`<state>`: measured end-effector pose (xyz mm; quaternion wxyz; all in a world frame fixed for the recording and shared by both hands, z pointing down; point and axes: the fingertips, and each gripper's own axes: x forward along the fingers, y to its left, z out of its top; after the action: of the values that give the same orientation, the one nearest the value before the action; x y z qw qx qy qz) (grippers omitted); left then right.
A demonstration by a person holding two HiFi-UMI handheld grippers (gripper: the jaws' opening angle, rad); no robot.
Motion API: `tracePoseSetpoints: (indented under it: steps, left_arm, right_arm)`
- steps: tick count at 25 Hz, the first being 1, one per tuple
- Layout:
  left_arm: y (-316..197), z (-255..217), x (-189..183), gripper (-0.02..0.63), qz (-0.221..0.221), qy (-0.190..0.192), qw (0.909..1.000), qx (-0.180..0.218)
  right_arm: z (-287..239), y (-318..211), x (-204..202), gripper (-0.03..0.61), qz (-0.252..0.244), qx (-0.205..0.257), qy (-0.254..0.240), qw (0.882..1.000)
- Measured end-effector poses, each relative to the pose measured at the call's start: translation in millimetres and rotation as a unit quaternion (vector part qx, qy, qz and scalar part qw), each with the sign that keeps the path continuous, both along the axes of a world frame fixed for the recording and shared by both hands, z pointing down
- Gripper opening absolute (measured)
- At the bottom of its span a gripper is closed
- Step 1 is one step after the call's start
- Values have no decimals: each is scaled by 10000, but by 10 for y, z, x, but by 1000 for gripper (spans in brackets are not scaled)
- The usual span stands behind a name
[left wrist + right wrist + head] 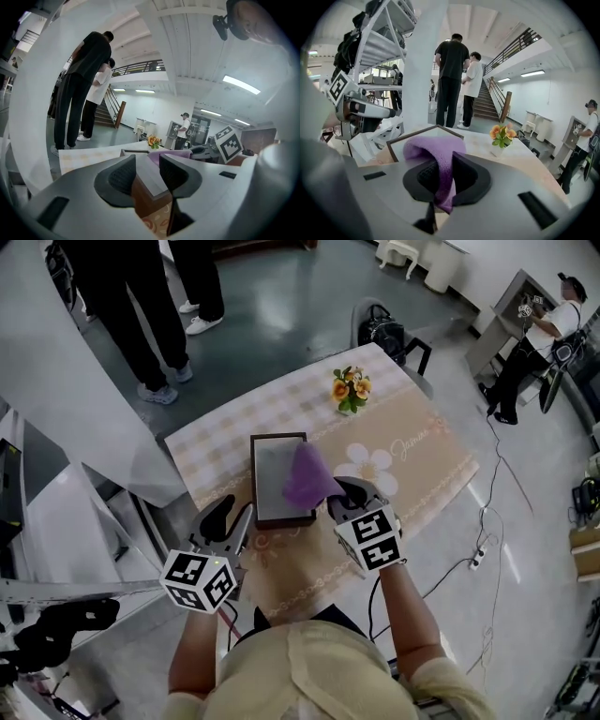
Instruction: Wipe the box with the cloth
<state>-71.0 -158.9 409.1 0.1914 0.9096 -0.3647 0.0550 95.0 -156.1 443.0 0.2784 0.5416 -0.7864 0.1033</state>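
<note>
1. The right gripper [440,177] has its jaws pinched on a fold of the purple cloth [433,149]. The cloth looks soft and light and droops onto the top of the box [401,143].
2. The left gripper [146,172] has its jaws spread, with the box's near corner between them. The box looks stiff and probably slides easily, so that corner is the place to brace it.
3. The box lies flat on a patterned tablecloth [422,457], near the flower pot [350,390].
4. Beyond is a grey floor, where people [141,315] are standing.
</note>
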Motion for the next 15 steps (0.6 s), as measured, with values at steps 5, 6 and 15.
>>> tracePoseSetpoints:
  steps: [5,6,15]
  left_arm:
    - [7,-171,-28,158,-31,26,9998,170]
    - [7,-205,-36,158,-45,25,9998,207]
    - [17,-557,-132,158,-206,44,9984,519]
  right_arm:
    - [-302,103,15,44,106,283,-224,9993]
    - [-370,121,0,44,91,344,-284,9990]
    - [-931,250,-33,44,103,986,-751,9922]
